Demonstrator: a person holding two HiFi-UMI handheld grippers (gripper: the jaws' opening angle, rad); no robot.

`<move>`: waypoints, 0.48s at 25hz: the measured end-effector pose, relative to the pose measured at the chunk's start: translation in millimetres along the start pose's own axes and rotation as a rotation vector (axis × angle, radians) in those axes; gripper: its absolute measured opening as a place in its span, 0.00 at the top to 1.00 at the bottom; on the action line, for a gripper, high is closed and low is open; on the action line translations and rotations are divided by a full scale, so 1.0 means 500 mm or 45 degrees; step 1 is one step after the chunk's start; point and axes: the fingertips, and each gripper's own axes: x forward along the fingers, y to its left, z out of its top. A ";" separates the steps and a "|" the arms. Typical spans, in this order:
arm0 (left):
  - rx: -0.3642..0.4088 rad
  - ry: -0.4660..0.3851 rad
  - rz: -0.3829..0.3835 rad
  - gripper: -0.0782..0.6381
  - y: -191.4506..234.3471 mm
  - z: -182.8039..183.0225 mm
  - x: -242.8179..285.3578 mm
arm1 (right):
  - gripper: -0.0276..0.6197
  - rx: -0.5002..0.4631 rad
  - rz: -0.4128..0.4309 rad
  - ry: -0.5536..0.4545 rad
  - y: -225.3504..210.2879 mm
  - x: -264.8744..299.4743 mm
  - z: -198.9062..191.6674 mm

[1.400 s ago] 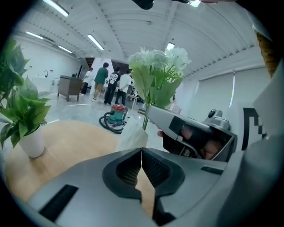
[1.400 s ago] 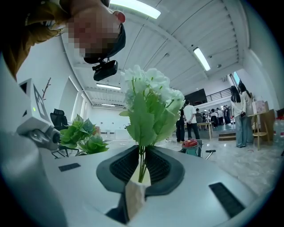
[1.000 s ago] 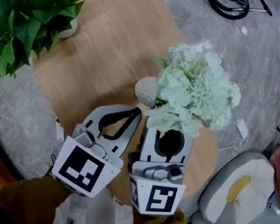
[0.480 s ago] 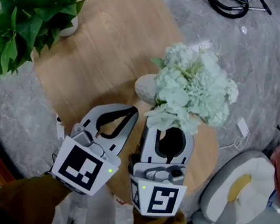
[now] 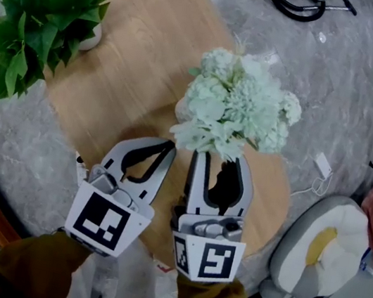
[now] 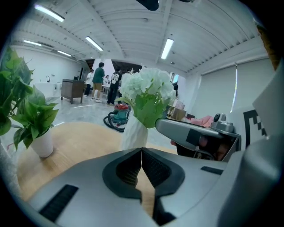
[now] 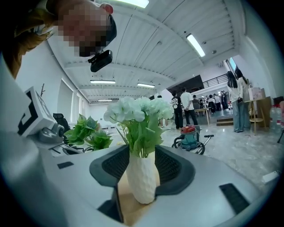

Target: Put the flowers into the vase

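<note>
Table point(image 5: 139, 51): wooden top, carries all items.
Potted plant point(image 5: 45, 20): at the table's 10 o'clock edge.
Flowers point(image 5: 235, 107): white blooms, stems standing in the vase.
Right gripper point(image 5: 219, 165): fingers released, just been opening; vase between them, clear of both pads.
Left gripper point(image 6: 141, 153): fingers clenched together, empty, at the right gripper's 9 o'clock.
Vase point(image 7: 141, 179): white, upright on the table, 4 o'clock of centre.
</note>
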 end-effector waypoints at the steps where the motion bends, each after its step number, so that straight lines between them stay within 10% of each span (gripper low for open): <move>1: 0.002 -0.002 0.002 0.88 -0.002 0.002 -0.004 | 0.71 0.002 -0.001 0.006 0.000 -0.005 0.000; 12: 0.006 0.022 0.036 0.88 -0.024 0.038 -0.062 | 0.71 -0.008 -0.001 0.115 0.020 -0.072 0.036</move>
